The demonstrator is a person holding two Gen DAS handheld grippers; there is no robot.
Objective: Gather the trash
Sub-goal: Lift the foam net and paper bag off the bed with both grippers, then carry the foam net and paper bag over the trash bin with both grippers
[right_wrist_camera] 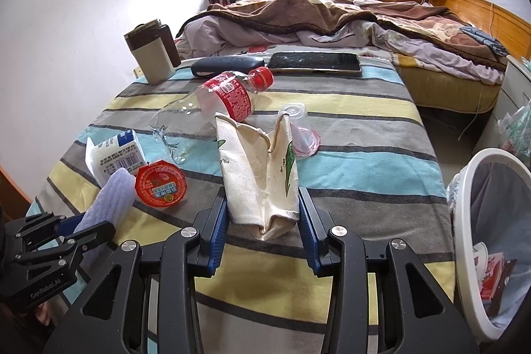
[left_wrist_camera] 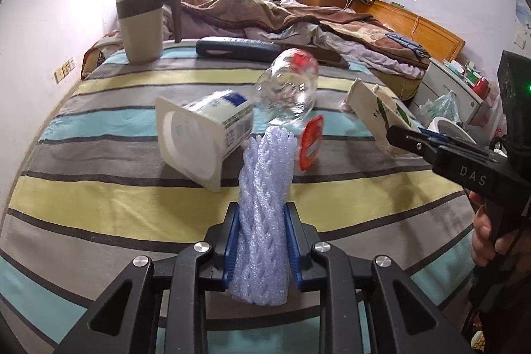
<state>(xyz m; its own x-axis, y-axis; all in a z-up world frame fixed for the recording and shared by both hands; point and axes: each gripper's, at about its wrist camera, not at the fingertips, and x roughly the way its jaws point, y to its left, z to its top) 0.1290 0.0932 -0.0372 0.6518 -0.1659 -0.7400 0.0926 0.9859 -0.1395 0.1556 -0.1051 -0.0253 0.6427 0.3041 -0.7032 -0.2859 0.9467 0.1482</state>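
My left tongs (left_wrist_camera: 262, 241) clench the foam sleeve (left_wrist_camera: 265, 204) near the table's (right_wrist_camera: 348, 175) front edge; my right tongs (right_wrist_camera: 264, 234) seem clamped on the crumpled carton (right_wrist_camera: 262, 175), beside the bin (right_wrist_camera: 464, 221).

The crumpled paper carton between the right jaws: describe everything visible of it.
The paper carton is off-white, creased and flattened, with a green leaf print and some lettering. Its torn-open top gapes in a V toward the clear bottle. The right gripper has its blue-padded jaws closed against the carton's folded bottom end, one at each side. It points away over the striped cloth; whether it is lifted off the cloth cannot be told.
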